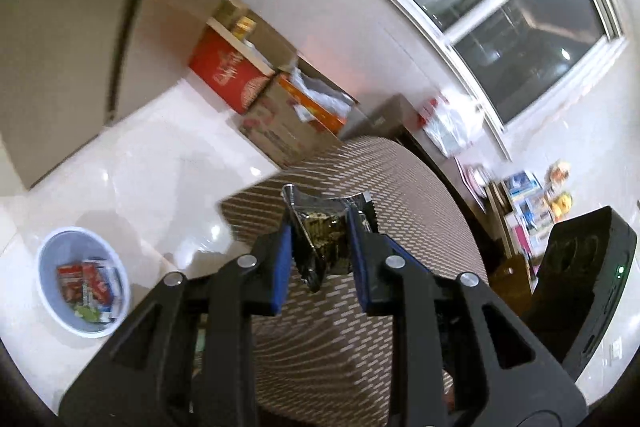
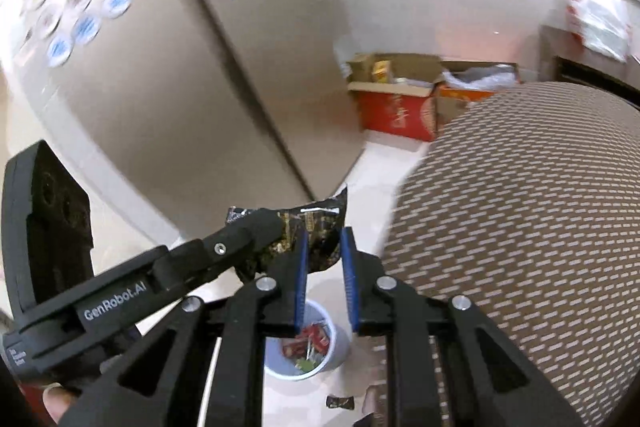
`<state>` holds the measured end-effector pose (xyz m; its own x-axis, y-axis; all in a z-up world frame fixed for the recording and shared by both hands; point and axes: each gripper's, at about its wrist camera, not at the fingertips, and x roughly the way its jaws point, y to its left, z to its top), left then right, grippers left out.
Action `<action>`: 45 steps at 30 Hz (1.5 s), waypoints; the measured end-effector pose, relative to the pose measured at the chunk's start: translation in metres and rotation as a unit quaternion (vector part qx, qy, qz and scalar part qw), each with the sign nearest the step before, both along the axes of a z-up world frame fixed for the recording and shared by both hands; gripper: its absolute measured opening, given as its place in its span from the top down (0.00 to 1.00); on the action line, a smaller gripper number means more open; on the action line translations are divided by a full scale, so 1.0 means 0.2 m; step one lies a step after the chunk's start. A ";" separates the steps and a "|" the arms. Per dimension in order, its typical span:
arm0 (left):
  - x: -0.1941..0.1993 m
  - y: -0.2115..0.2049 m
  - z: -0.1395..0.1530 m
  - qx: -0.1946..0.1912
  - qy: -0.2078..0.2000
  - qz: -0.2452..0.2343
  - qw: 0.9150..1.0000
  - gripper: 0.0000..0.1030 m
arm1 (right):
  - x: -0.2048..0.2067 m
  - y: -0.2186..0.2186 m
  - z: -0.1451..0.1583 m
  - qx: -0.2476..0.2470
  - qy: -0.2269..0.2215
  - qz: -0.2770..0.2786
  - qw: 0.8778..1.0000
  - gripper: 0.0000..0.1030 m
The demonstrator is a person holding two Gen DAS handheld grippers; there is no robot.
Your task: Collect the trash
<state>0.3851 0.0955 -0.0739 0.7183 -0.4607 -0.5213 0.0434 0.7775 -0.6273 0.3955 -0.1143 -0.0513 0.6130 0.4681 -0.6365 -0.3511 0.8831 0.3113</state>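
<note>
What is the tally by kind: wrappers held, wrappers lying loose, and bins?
Dark snack wrapper in the left claw: 1
Small wrapper loose on the floor: 1
Bin: 1
Total: 3

A glossy pale tiled floor [image 1: 132, 163] reflects ceiling lights. Open cardboard boxes [image 1: 256, 87] stand against the white wall [image 1: 340, 39], beside a brown woven-patterned counter [image 2: 520, 211]. Above the boxes, a dark window [image 1: 500, 7].
</note>
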 end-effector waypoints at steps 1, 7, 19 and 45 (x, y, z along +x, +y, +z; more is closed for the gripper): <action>-0.04 0.08 -0.02 -0.001 -0.001 0.012 1.000 0.75 | -0.02 0.06 -0.01 -0.005 -0.001 0.008 1.000 0.84; -0.22 0.42 -0.20 0.002 0.022 0.055 0.998 0.75 | -0.16 0.46 -0.18 -0.049 0.009 0.060 0.997 0.84; -0.39 0.83 -0.62 -0.026 0.103 0.100 0.989 0.75 | -0.30 0.96 -0.59 -0.105 0.063 0.126 0.984 0.84; -0.57 0.70 -0.52 0.229 0.114 0.111 0.960 0.27 | -0.54 0.86 -0.65 -0.143 0.034 0.112 0.983 0.61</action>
<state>0.2703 0.2361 -0.1786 0.6152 0.0057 -0.7884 -0.2530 0.9485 -0.1905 0.2883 0.0567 -0.1817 0.4664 0.3823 -0.7977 -0.5337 0.8407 0.0909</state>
